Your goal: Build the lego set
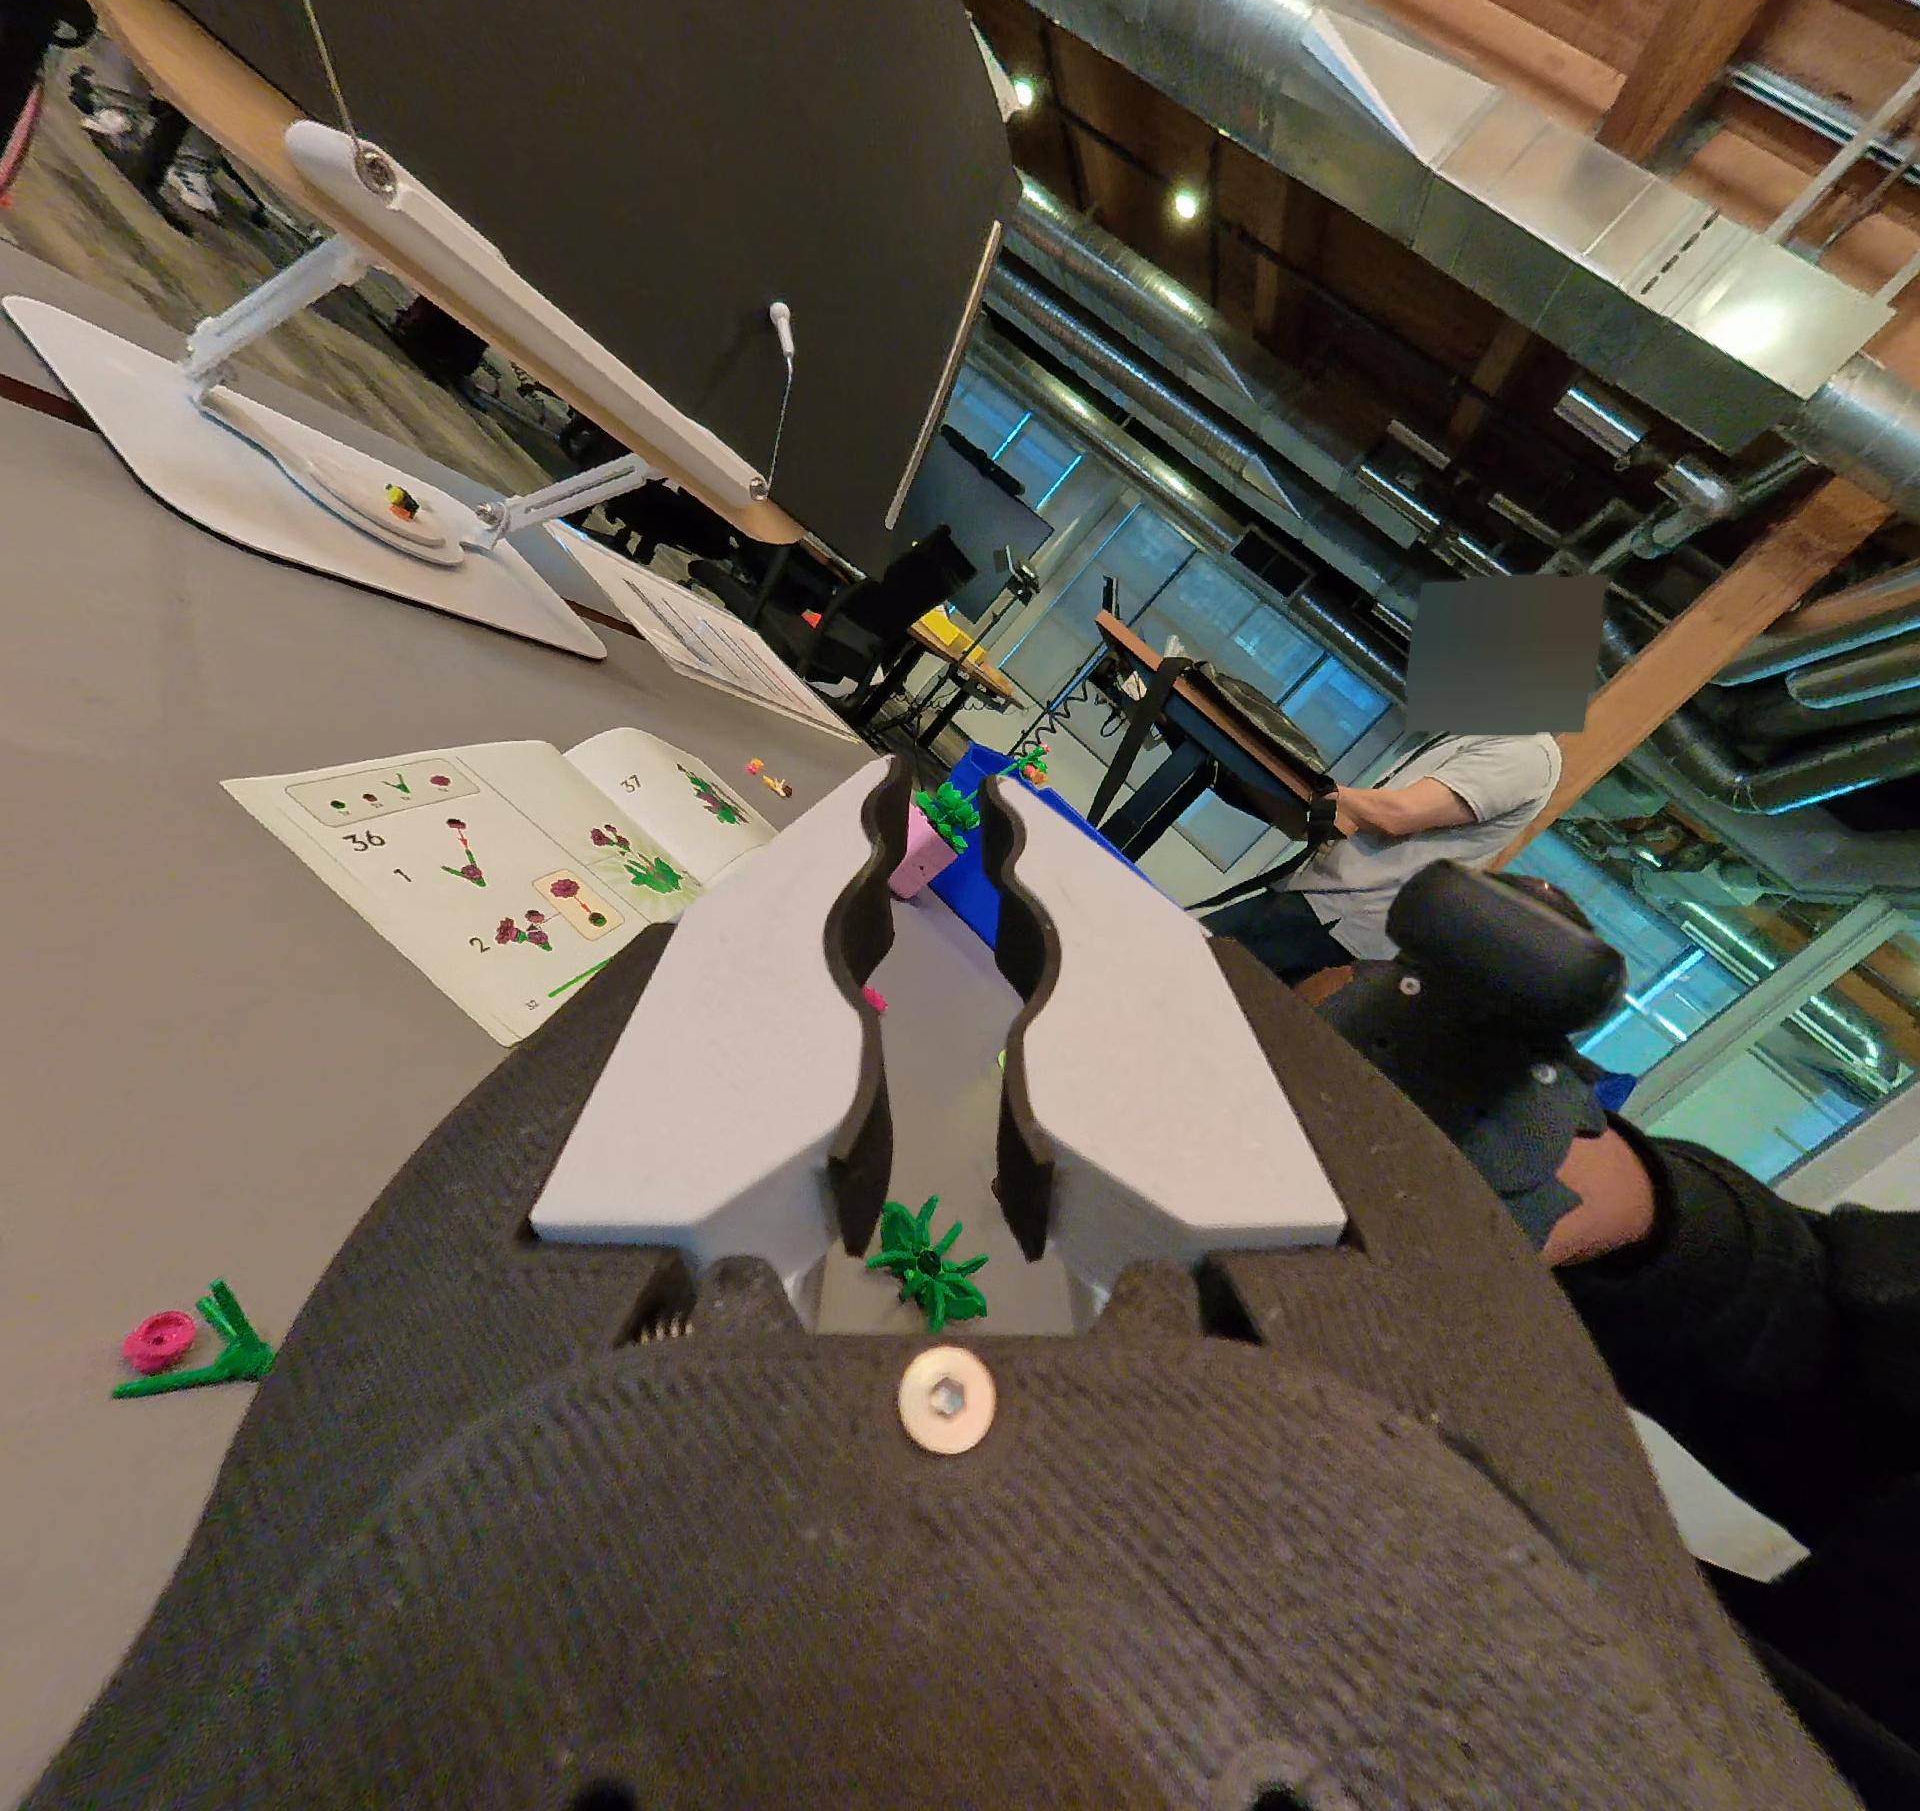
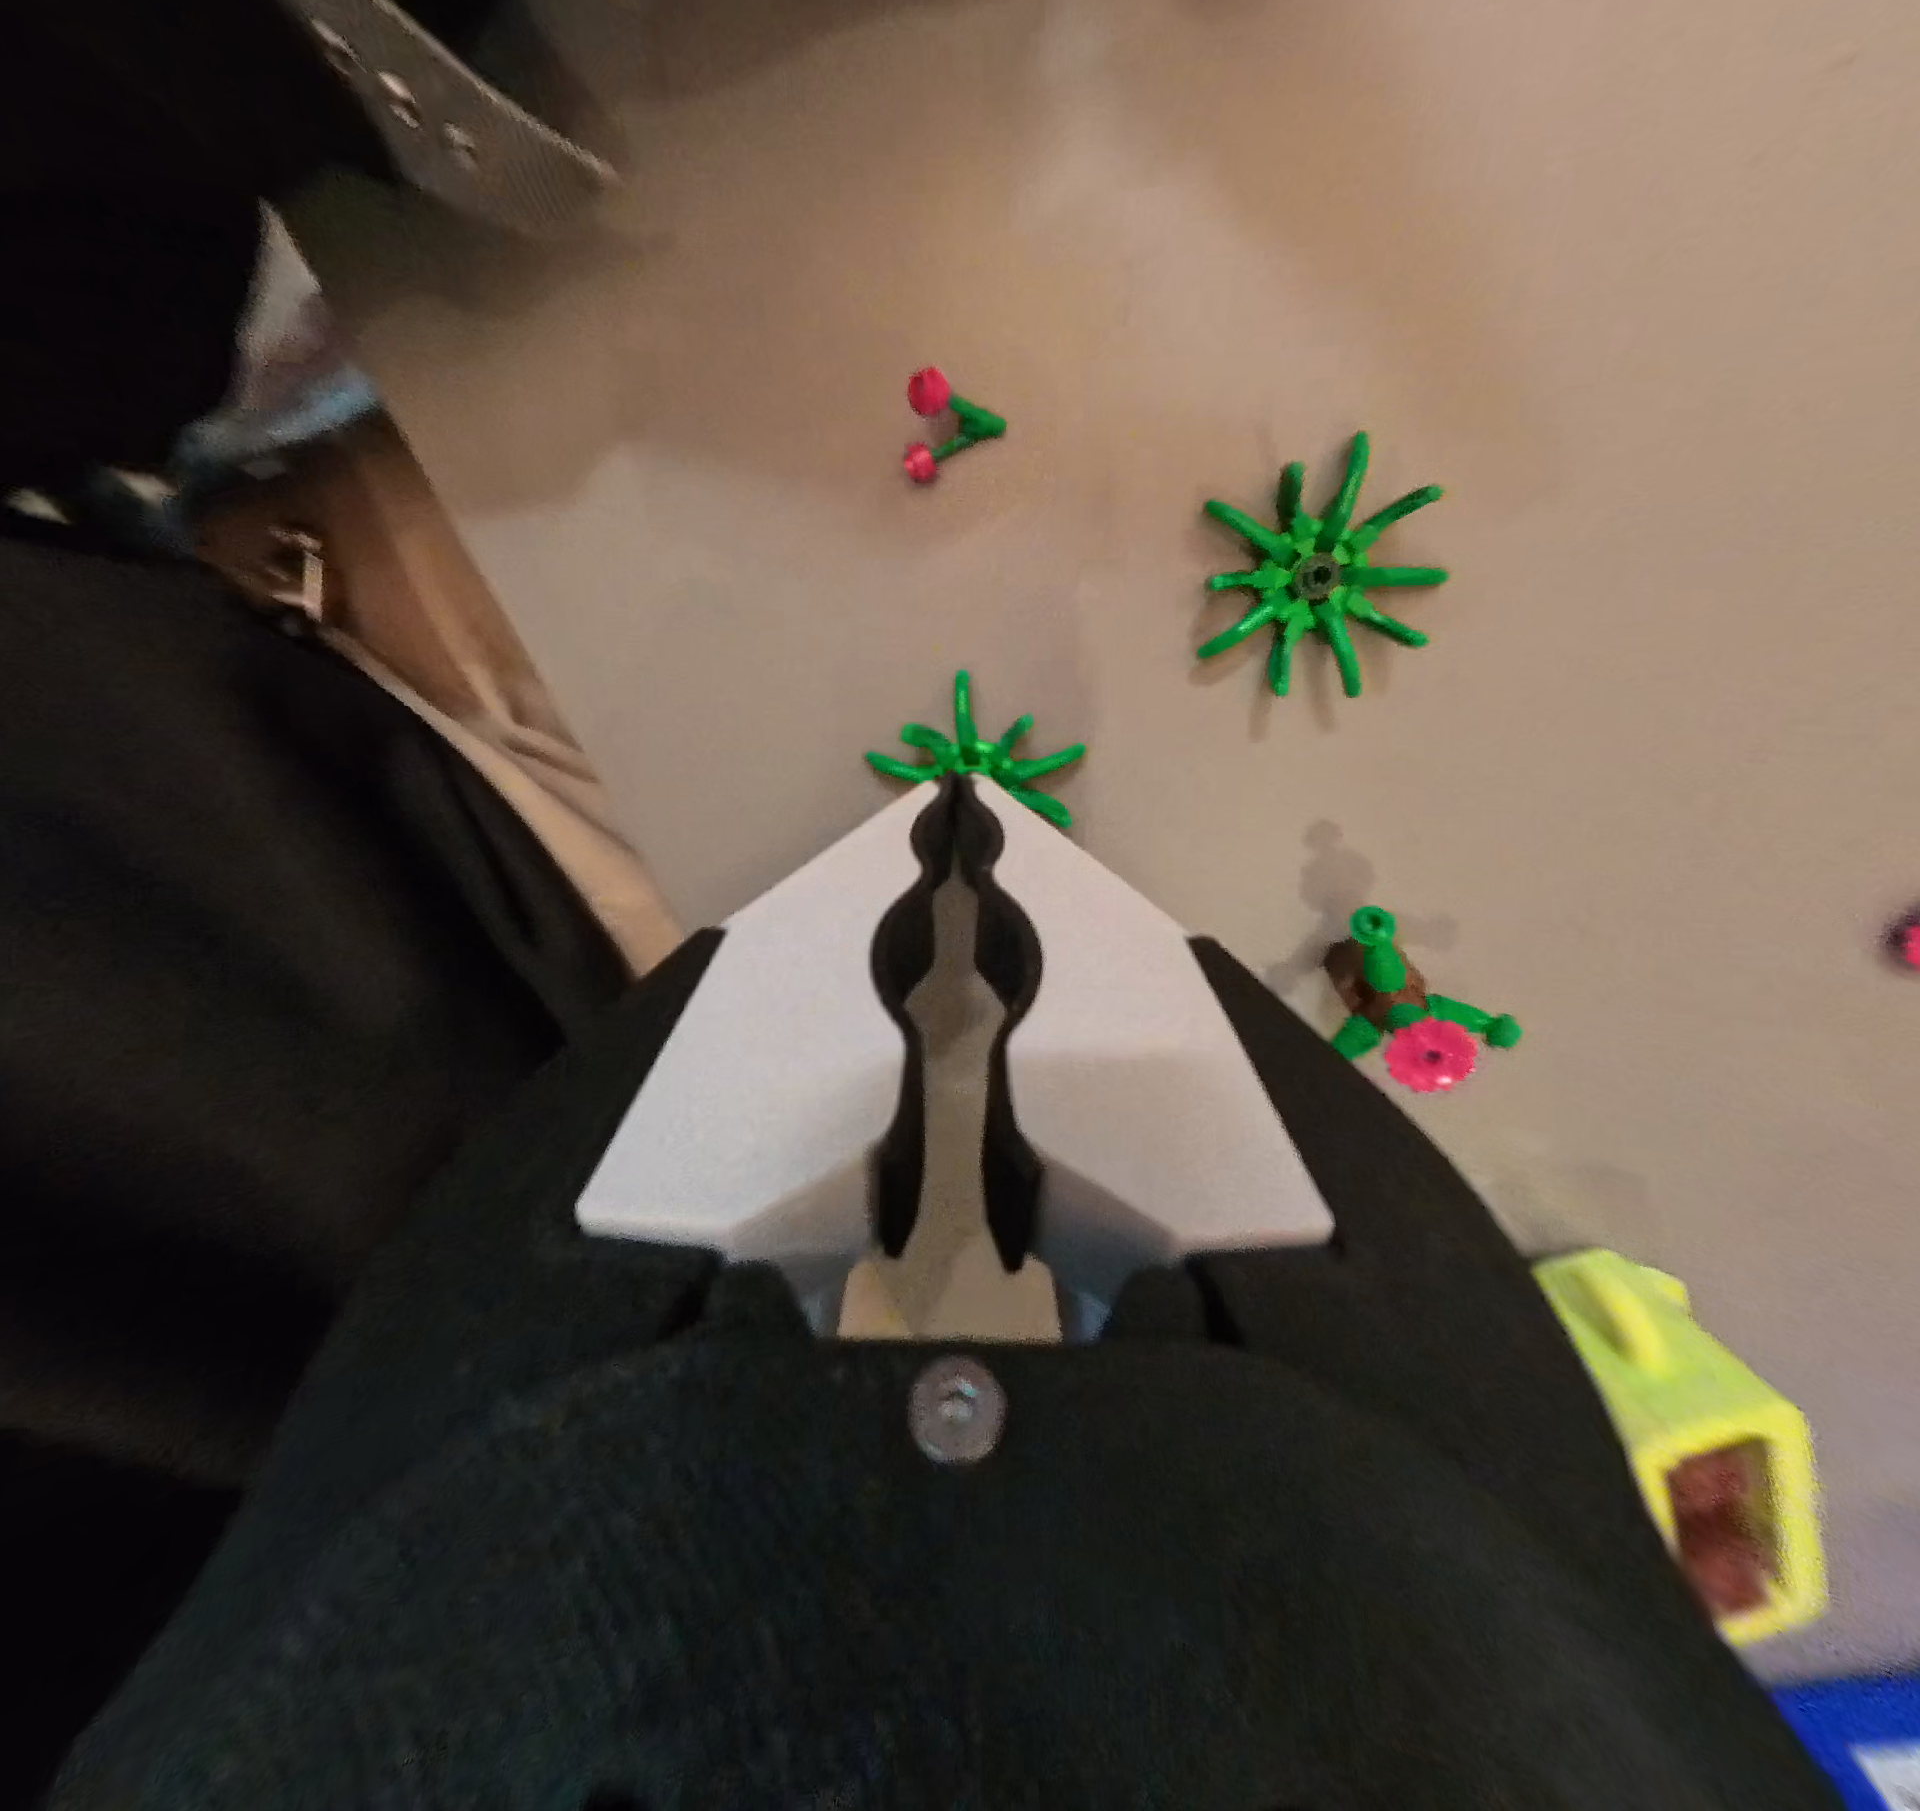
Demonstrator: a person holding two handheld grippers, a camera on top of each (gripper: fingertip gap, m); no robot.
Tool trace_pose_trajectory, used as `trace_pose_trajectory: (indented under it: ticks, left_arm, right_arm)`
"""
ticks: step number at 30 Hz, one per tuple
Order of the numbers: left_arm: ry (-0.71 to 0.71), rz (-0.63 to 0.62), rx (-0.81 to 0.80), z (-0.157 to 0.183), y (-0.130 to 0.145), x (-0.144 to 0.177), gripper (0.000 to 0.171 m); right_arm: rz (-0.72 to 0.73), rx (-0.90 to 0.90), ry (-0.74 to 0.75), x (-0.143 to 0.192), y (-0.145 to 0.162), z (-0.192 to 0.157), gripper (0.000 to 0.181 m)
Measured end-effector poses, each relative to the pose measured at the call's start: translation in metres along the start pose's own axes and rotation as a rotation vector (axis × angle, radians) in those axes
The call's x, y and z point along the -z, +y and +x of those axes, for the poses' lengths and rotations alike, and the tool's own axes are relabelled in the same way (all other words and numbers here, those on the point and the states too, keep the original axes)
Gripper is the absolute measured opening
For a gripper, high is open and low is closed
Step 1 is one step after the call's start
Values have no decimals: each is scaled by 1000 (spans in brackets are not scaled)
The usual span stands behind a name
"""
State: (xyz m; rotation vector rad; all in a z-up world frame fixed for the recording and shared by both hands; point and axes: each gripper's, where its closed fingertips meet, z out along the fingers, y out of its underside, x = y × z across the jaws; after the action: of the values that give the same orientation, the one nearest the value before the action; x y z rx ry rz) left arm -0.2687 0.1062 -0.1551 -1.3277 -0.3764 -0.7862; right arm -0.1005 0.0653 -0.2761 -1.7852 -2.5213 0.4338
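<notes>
My right gripper is shut on a green spiky leaf piece, pinched at its fingertips over the tan table. A second, larger green spiky leaf lies flat to the right. A green stem with two red buds lies farther ahead. A brown and green stem with a pink flower lies at the right. My left gripper is open and empty above the grey table. A green spiky leaf shows on the table under its base. A pink pot with a green plant stands just beyond its tips.
An open instruction booklet lies left of the left gripper. A pink flower and green stem lie at the near left. A blue bin stands behind the pot. A black board on a white stand is behind. A yellow-green block sits at the right. There is about 20 cm between the tips of the two grippers.
</notes>
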Motion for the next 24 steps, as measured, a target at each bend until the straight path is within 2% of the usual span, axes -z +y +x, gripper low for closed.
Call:
trace_pose_trajectory:
  ticks: [5,9,19,24]
  left_arm:
    - [1,-13,5,0,4,-3,10]
    - [-5,-25,-2,0,7,-4,10]
    - [-1,-36,12,-1,10,-7,11]
    - [-8,-43,10,-2,11,-6,11]
  right_arm:
    - [107,31,50,3,0,8,0]
    - [117,91,80,-4,1,8,0]
    - [99,65,32,-13,5,3,0]
    - [-4,48,43,-13,5,3,0]
